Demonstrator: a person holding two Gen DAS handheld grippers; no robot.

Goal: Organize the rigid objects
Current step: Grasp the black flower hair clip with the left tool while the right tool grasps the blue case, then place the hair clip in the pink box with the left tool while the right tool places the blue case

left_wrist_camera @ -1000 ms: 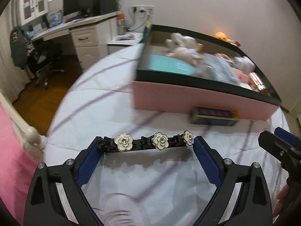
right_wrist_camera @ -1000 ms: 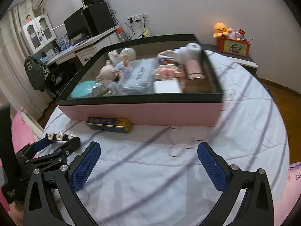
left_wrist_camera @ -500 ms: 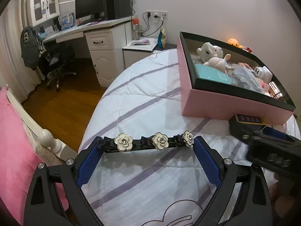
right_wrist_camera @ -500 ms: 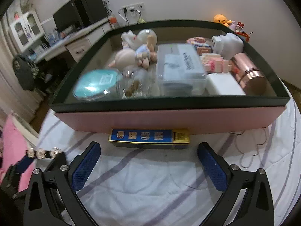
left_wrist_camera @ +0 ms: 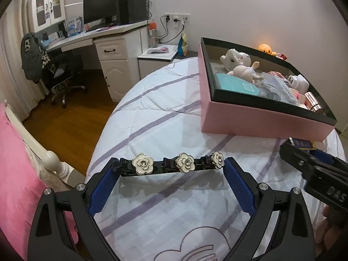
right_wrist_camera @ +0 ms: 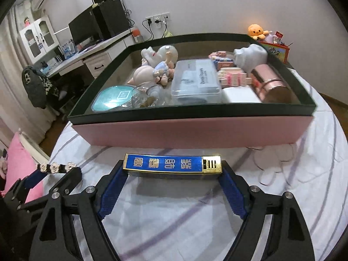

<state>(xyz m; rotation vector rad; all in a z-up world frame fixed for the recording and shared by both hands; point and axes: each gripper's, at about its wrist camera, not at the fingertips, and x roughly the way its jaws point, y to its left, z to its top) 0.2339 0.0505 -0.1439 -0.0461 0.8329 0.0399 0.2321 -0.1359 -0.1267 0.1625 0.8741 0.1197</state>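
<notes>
the blue and gold box (right_wrist_camera: 173,165) lies on the bed just in front of the pink box (right_wrist_camera: 191,131), its long axis parallel to that box's front wall. the right gripper (right_wrist_camera: 171,181) is the nearer one; its jaws have just been closing and now bracket the box's two short ends, seemingly touching. the left gripper (left_wrist_camera: 171,171), further from the pink box, has its jaws clamped on a flowered hair clip (left_wrist_camera: 178,164).

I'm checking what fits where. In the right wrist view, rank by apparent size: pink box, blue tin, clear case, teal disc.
1. Pink box
2. Blue tin, though nearness to the camera enlarges it
3. Clear case and teal disc: too alike to rank
</notes>
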